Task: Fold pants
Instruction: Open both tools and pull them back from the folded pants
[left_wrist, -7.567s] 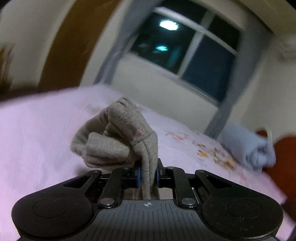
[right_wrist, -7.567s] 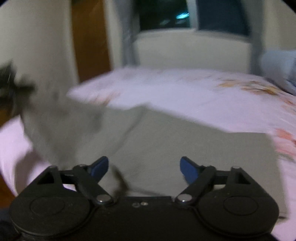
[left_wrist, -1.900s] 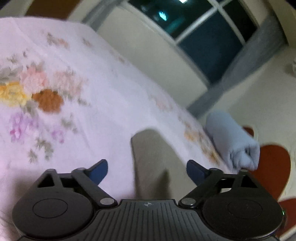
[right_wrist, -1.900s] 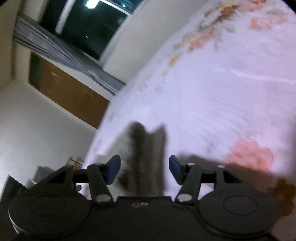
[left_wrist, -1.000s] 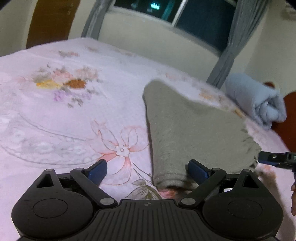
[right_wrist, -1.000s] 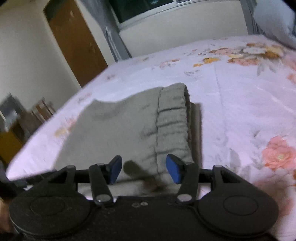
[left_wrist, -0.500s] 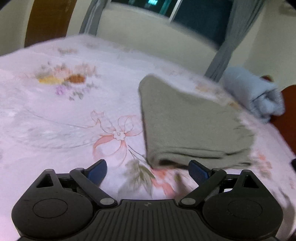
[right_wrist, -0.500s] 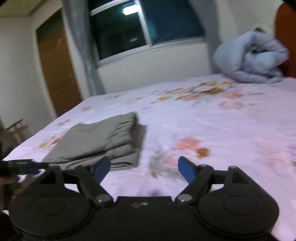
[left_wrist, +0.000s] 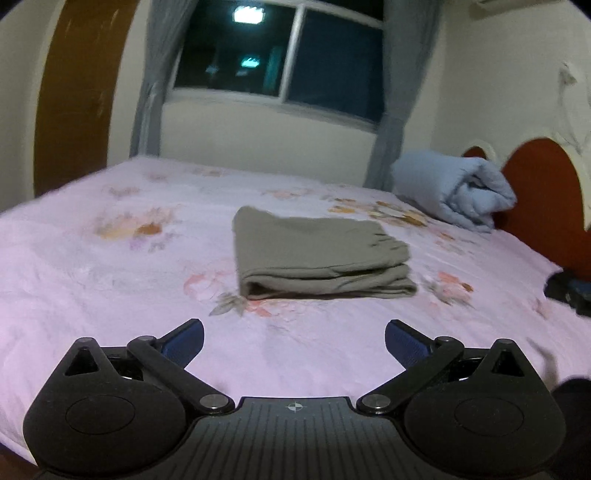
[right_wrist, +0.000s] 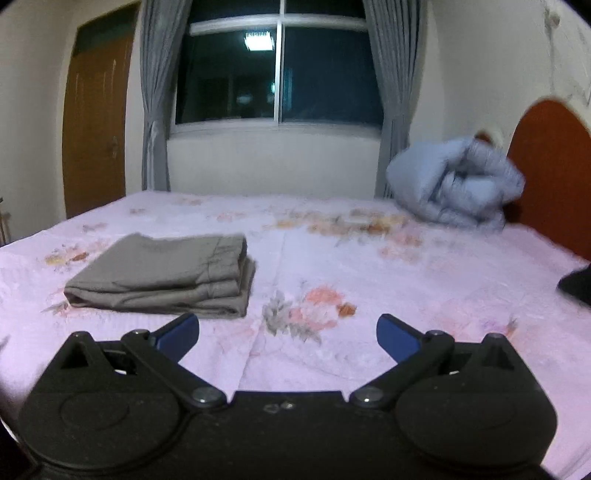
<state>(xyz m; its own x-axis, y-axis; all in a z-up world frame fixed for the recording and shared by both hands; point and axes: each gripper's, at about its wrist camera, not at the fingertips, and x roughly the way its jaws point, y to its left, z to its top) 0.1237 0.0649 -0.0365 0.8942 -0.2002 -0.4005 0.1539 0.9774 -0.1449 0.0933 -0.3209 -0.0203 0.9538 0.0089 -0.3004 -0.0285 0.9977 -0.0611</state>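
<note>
Now your left gripper (left_wrist: 294, 341) has just spread its jaws wide with nothing between them, the folded pants (left_wrist: 317, 254) lie on the pink floral bedsheet (left_wrist: 110, 280) ahead, and your right gripper (right_wrist: 287, 336) has just opened too, equally empty.

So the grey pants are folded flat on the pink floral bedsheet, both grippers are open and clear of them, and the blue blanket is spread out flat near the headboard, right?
Not quite. The blue blanket is not spread out flat: it is rolled into a bundle near the headboard, as the right wrist view shows. The rest holds: the grey pants lie folded on the pink floral bedsheet, and the left gripper and right gripper are open and clear of them.
</note>
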